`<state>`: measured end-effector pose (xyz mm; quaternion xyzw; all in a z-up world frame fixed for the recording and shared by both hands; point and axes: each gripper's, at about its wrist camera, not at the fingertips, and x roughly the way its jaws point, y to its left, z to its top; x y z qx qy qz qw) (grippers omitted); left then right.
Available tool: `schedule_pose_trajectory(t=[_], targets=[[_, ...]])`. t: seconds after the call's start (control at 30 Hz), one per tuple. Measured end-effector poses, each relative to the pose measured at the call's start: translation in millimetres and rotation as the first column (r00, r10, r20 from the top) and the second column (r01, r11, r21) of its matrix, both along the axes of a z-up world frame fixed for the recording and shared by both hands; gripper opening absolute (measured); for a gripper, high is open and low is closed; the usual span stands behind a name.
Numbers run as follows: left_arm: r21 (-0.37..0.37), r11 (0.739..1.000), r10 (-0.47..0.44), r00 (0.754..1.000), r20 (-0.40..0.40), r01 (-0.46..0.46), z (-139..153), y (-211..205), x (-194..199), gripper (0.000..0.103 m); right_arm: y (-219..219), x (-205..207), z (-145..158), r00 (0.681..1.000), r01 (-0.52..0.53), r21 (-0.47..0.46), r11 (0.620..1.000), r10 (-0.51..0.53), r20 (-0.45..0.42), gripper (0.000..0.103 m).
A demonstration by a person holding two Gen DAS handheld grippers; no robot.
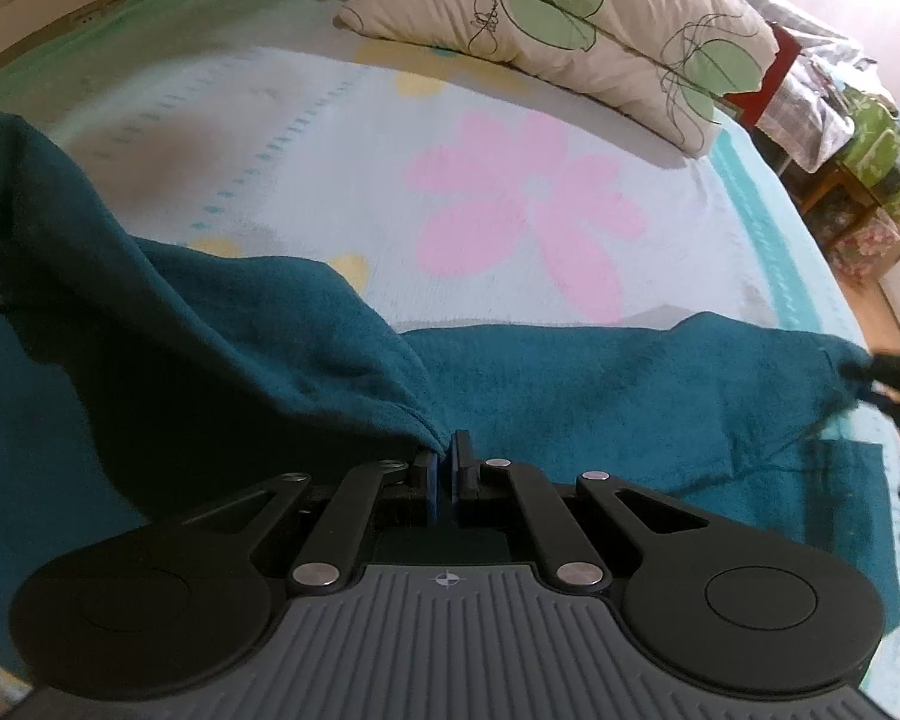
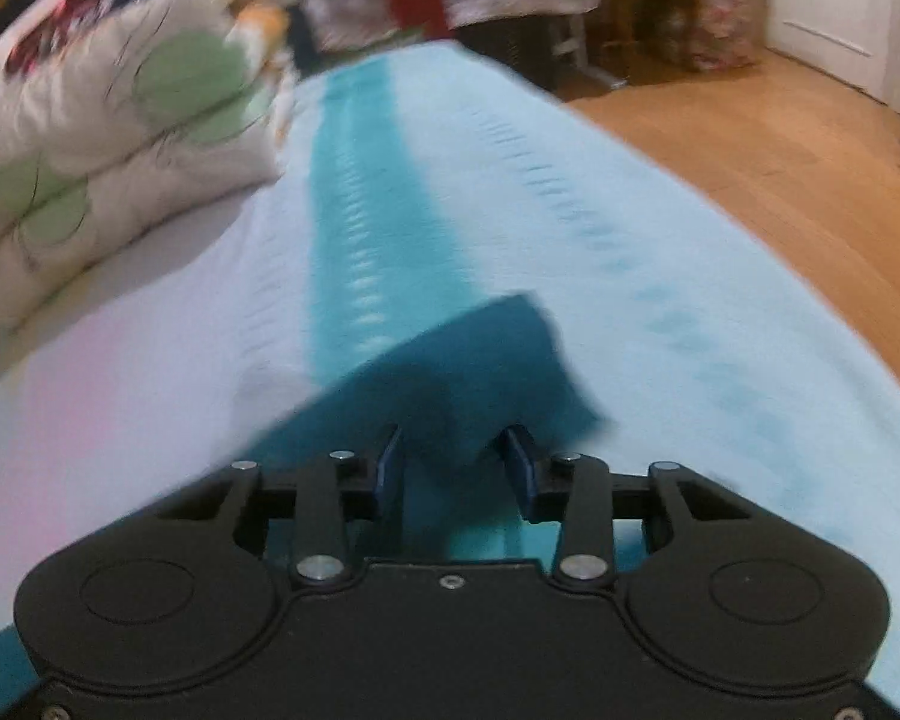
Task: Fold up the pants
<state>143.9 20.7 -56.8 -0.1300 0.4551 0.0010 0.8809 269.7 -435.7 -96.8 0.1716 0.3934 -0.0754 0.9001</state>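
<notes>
Nearest to me, my left gripper point(image 1: 448, 456) is clenched on a pinched fold of the dark teal fleece pants point(image 1: 570, 396), so the cloth rises from the bed to the jaws like a small tent. My right gripper point(image 2: 456, 462) has its jaws parted, and one end of the same teal pants lies between them; the blue pads point(image 2: 390, 468) do not press on it, as far as the blurred picture shows. So on this side I hold nothing firmly.

The pants lie spread on the bed, on the pale blue bedspread with a pink flower point(image 1: 522, 204), along the near edge. In the left view, the dark right gripper is at the far right end of the cloth.

I judge the fabric soft, light and limp. It will sag and drag where it is not held, and a thick fleece may slip out from a shallow pinch. It cannot break. The best places to take hold are, I think, the hems and corners, with both layers deep between the pads.

Farther away lies a cream pillow with green leaf shapes point(image 1: 570, 18), well apart from the pants, and beyond the bed the wooden floor point(image 2: 750, 180).
</notes>
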Motion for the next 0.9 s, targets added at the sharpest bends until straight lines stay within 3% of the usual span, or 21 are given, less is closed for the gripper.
schedule_pose_trajectory(t=[0.13,0.2,0.33,0.5,0.7,0.9], targets=[[-0.018,1.000,0.022,1.000,-0.019,-0.022,-3,1,10,0.004,24,57,1,0.998,-0.059,0.142,0.988,0.063,-0.024,0.052],[-0.030,0.999,0.026,0.999,-0.031,-0.027,-6,2,13,0.004,31,65,2,0.998,-0.063,0.159,0.985,0.067,-0.021,0.052],[-0.036,0.999,0.018,0.999,-0.042,-0.019,-10,3,16,0.004,23,35,20,0.997,-0.060,0.143,0.988,0.052,0.061,0.052],[-0.047,0.999,0.017,0.999,-0.052,-0.020,-13,7,16,0.004,-11,-14,24,1.000,0.017,0.132,0.991,-0.018,0.006,0.053],[-0.039,0.999,0.018,0.998,-0.055,-0.020,-13,6,15,0.004,-16,-53,-1,0.999,0.016,0.211,0.977,-0.008,-0.036,0.053],[-0.027,0.999,0.017,0.998,-0.059,-0.019,-10,5,17,0.004,-9,-45,-16,0.999,0.047,0.369,0.928,-0.052,0.005,0.052]])
